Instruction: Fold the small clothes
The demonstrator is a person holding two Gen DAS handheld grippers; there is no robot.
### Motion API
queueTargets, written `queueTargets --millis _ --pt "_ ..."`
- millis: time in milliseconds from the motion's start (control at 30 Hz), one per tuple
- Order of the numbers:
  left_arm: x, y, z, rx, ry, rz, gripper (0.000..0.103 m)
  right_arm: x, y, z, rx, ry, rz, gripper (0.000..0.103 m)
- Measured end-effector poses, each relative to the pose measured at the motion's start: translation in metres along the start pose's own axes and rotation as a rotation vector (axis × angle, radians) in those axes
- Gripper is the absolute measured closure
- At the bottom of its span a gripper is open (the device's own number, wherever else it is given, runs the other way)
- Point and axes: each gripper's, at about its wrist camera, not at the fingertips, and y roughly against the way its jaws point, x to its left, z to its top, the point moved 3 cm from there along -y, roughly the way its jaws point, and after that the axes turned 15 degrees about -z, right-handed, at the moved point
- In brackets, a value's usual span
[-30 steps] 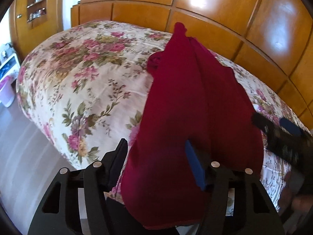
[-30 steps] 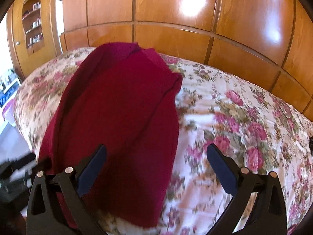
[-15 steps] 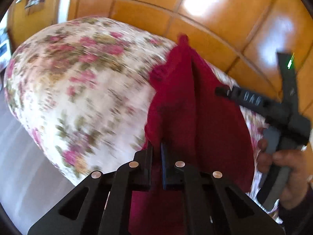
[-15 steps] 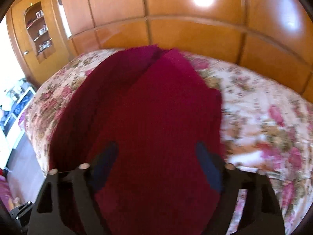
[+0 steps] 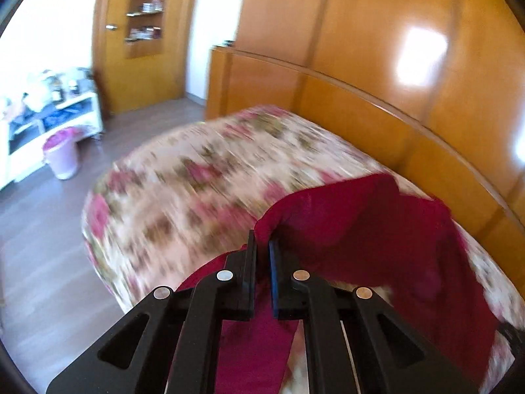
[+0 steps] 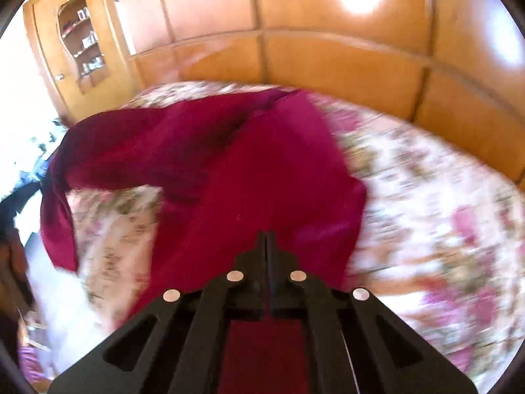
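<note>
left claw point(image 5: 262, 246) clamped on bunched edge of dark red garment point(image 5: 377, 226), cloth pinched between jaws and lifted off bed point(image 5: 183, 177). right claw point(image 6: 266, 239) has just been closing, jaws now together, pinching garment near its lower edge. garment spread across floral bedspread, one part stretched out to left in right view. wooden headboard point(image 6: 328, 62) behind bed. both views motion-blurred.

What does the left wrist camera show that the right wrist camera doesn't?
Only the left wrist view shows the left gripper, its jaws shut on a bunched edge of the red garment, and a pink bin on the floor. Only the right wrist view shows the right gripper, its jaws just closed on the garment's near edge. Both show the garment, the floral bedspread and the wooden headboard.
</note>
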Motion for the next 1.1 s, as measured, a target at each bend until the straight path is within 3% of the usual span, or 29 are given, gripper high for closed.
queueTargets --millis 67,100,233,367,467,533,700,767,800,867,900,1000,1100 --pt "0.008 -0.017 0.017 0.010 0.034 0.050 0.097 -0.032 -0.010 -0.002 0.009 0.017 -0.145 0.103" --pt "0.010 -0.021 0.020 0.010 0.039 0.055 0.097 -0.046 -0.015 -0.002 0.024 0.003 -0.172 0.103" --pt "0.006 -0.017 0.023 -0.031 0.058 0.062 0.063 -0.086 -0.023 0.002 0.030 -0.018 -0.317 0.103" --pt "-0.019 -0.007 -0.007 0.028 0.025 -0.092 0.062 -0.103 -0.028 0.008 -0.002 0.016 -0.480 0.103" --pt "-0.047 -0.017 -0.048 0.158 -0.021 -0.234 0.062 -0.111 -0.030 0.015 -0.012 0.010 -0.537 0.103" --pt "-0.063 -0.026 -0.076 0.241 -0.031 -0.291 0.062 -0.120 -0.036 0.024 -0.046 0.045 -0.622 0.103" --pt "-0.097 -0.043 -0.115 0.371 0.013 -0.420 0.063 -0.167 -0.057 0.053 -0.016 -0.029 -0.667 0.103" --pt "-0.110 -0.047 -0.124 0.398 0.023 -0.445 0.062 -0.173 -0.053 0.058 -0.019 -0.062 -0.653 0.103" --pt "-0.117 -0.049 -0.129 0.420 0.030 -0.465 0.062 -0.172 -0.046 0.058 -0.035 -0.083 -0.612 0.098" --pt "-0.126 -0.054 -0.137 0.446 0.033 -0.485 0.062 -0.154 -0.027 0.045 -0.049 -0.132 -0.447 0.062" --pt "-0.132 -0.056 -0.140 0.453 0.027 -0.491 0.062 -0.145 -0.020 0.036 -0.051 -0.154 -0.363 0.039" --pt "-0.146 -0.064 -0.144 0.467 0.038 -0.523 0.062 -0.105 -0.002 -0.007 0.008 -0.177 -0.084 0.032" --pt "-0.155 -0.072 -0.143 0.472 0.019 -0.525 0.068 -0.067 -0.003 -0.057 0.127 -0.174 0.111 0.027"
